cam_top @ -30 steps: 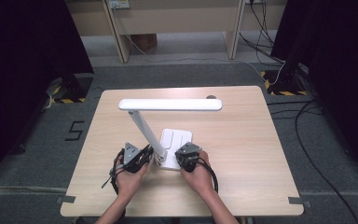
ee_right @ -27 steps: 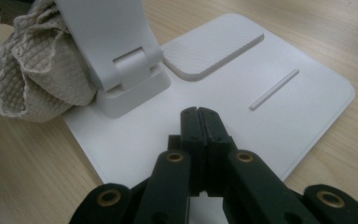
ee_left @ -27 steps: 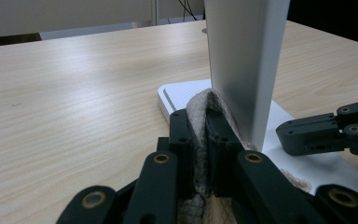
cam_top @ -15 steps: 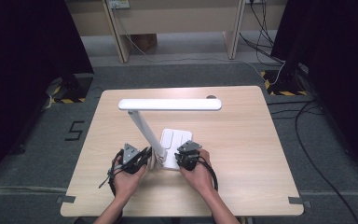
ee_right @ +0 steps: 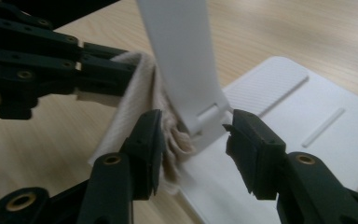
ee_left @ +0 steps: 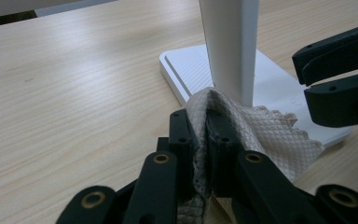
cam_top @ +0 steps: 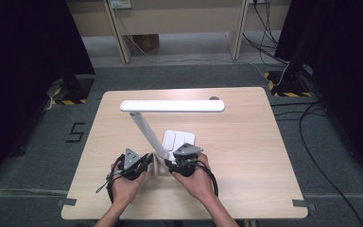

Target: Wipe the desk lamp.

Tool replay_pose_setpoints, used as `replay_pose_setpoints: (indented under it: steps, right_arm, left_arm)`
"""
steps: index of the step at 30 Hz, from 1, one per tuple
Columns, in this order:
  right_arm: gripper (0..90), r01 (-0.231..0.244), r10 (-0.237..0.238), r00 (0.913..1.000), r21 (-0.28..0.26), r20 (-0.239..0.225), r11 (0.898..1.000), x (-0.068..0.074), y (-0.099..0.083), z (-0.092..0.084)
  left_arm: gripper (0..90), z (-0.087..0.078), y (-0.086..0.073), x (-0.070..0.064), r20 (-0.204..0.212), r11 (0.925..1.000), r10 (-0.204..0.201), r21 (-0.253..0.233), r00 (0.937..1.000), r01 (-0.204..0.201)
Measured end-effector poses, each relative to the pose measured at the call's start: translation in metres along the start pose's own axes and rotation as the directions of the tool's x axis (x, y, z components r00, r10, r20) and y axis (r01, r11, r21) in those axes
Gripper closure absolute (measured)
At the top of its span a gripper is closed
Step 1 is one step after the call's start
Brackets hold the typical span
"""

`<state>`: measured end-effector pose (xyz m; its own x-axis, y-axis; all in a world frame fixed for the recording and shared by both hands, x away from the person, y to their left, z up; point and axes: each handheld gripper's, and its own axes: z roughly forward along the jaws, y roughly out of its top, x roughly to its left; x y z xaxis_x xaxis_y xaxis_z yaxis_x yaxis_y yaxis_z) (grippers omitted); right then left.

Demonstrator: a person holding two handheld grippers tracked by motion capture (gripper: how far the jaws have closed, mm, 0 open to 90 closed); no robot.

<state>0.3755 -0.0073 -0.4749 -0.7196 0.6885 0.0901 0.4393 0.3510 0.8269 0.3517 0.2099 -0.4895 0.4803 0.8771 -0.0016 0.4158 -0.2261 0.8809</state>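
The left hand-held gripper (ee_left: pixel 200 135) is clamped tight on a fold of a cream cloth (ee_left: pixel 261 133), a thin fabric with a fine diamond weave and a zigzag edge; the pinched fold stands up between its black pads while the rest drapes over the near corner of the lamp base (ee_left: pixel 279 81). The right hand-held gripper (ee_right: pixel 193 135) has just been opening: its black, hinged jaws stand apart on either side of the foot of the lamp stem (ee_right: pixel 182 60), with bunched cloth against its left pad and the right pad clear of the stem.

The lamp is smooth white plastic: a flat rectangular base with shallow grooves and a finely ribbed surface, a flat slanted stem hinged to it, and in the high view a long, slim, round-ended light bar (cam_top: pixel 172 105) lying level above. It stands near the front middle of the pale wood-grain counter (cam_top: pixel 246 142), between the two hands.
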Motion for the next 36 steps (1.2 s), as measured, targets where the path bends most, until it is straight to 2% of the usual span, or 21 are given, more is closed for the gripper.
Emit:
replay_pose_setpoints:
  steps: [6, 12, 20, 29, 33, 36]
  right_arm:
    - [47.4, 0.022, -0.022, 0.9978, 0.002, -0.062, 1.000, 0.011, 0.004, 0.003]
    - [42.6, 0.042, -0.041, 0.9948, 0.010, -0.093, 0.999, 0.020, 0.004, 0.006]
    - [36.2, 0.109, -0.106, 0.9916, 0.037, -0.074, 0.993, 0.026, 0.005, 0.011]
    - [30.9, 0.164, -0.161, 0.9858, 0.051, -0.048, 0.985, 0.025, 0.007, 0.011]
    - [31.4, 0.167, -0.163, 0.9847, 0.064, -0.062, 0.984, 0.021, 0.007, 0.014]
    - [37.7, 0.185, -0.179, 0.9804, 0.072, -0.082, 0.980, 0.020, 0.004, 0.018]
  left_arm:
    - [82.0, -0.003, 0.000, -0.004, 0.020, 0.9999, 0.014, 0.009, 0.9997, -0.014]
    - [82.0, -0.005, -0.001, -0.006, 0.029, 0.9999, 0.011, 0.011, 0.9995, -0.011]
    - [82.0, -0.012, 0.002, -0.007, 0.052, 0.9998, 0.016, 0.014, 0.9985, -0.017]
    - [81.9, -0.019, 0.004, -0.007, 0.067, 0.9993, 0.036, 0.004, 0.9971, -0.037]
    - [81.9, -0.019, 0.005, -0.008, 0.072, 0.9993, 0.036, 0.004, 0.9968, -0.036]
    - [81.9, -0.019, 0.005, -0.009, 0.079, 0.9993, 0.036, 0.004, 0.9962, -0.037]
